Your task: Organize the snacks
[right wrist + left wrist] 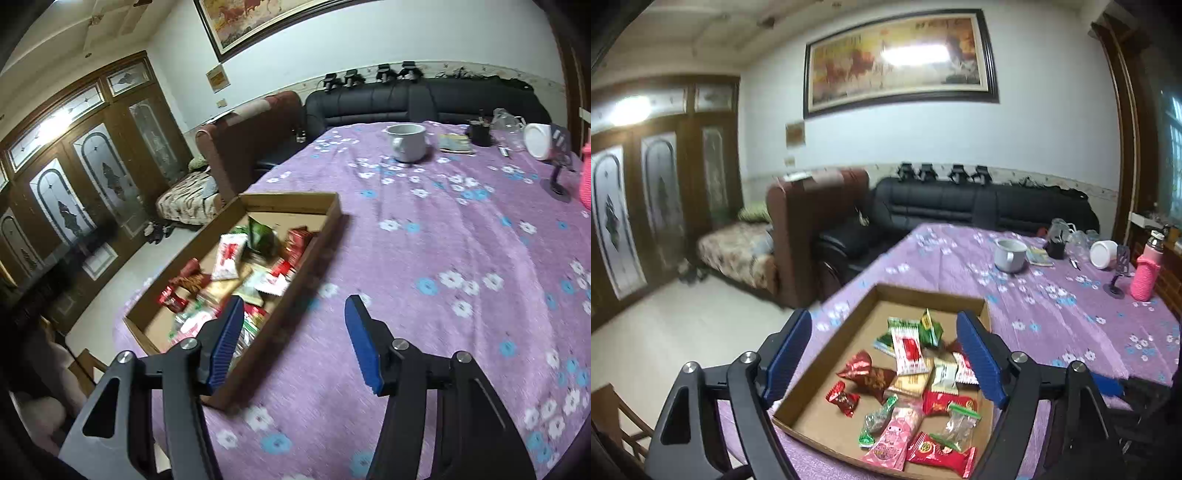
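Observation:
A shallow cardboard tray (846, 321) lies on the purple flowered tablecloth (1052, 314) and holds several wrapped snacks (910, 350), red, green, white and pink. My left gripper (886, 350) is open and empty, hovering above the tray with its blue pads on either side of the pile. In the right wrist view the tray (325, 236) sits left of centre with the snacks (232, 258) inside. My right gripper (295, 332) is open and empty, above the tray's near right wall and the cloth beside it.
A grey mug (1008, 254), a booklet (1039, 256), a dark cup (1056, 247), a white jar on its side (1102, 253) and a pink bottle (1145, 277) stand at the table's far end. A black sofa (960, 206) and brown armchair (809, 221) are behind. The table edge runs left of the tray.

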The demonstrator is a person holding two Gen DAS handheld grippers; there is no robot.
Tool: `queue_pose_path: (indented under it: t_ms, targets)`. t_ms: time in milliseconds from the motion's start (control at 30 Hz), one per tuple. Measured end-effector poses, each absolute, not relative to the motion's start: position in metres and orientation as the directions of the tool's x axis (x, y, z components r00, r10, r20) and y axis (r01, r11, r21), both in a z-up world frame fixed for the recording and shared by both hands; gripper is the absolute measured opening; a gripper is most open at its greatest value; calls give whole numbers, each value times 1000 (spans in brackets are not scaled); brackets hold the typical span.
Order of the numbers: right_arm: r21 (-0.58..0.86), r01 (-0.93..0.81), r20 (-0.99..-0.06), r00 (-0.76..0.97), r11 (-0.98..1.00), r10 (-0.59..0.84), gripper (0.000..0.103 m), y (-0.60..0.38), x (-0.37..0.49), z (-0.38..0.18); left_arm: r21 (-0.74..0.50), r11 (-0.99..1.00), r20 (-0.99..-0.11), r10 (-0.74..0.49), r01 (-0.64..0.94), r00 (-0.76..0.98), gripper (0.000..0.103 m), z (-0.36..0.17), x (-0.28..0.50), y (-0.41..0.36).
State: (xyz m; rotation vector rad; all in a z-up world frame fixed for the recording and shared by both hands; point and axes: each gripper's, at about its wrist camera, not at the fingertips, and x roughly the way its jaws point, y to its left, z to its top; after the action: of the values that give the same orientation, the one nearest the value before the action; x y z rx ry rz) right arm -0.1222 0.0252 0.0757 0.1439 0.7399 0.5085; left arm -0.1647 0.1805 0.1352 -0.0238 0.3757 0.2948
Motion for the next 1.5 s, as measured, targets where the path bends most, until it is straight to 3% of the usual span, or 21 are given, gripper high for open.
queue_pose_path:
  t_ms: [333, 600, 767, 1500]
  targets:
    - [282, -399, -612, 626, 872, 484, 62, 14, -147, 68, 59, 923, -424, 369, -381, 827, 85, 132, -163, 162]
    - [226, -447, -612, 626, 866, 483, 65, 31, -164, 68, -21, 926, -448, 328, -377, 832, 86, 127, -174, 169]
    - [196, -472, -621, 619, 860, 481, 65, 42, -171, 66, -6, 913, -442, 364, -408, 820, 86, 123, -172, 172]
    - [159, -478, -652, 606, 864, 456, 75, 55, -173, 57, -24, 925, -524, 310, -378, 793, 86, 104, -165, 177]
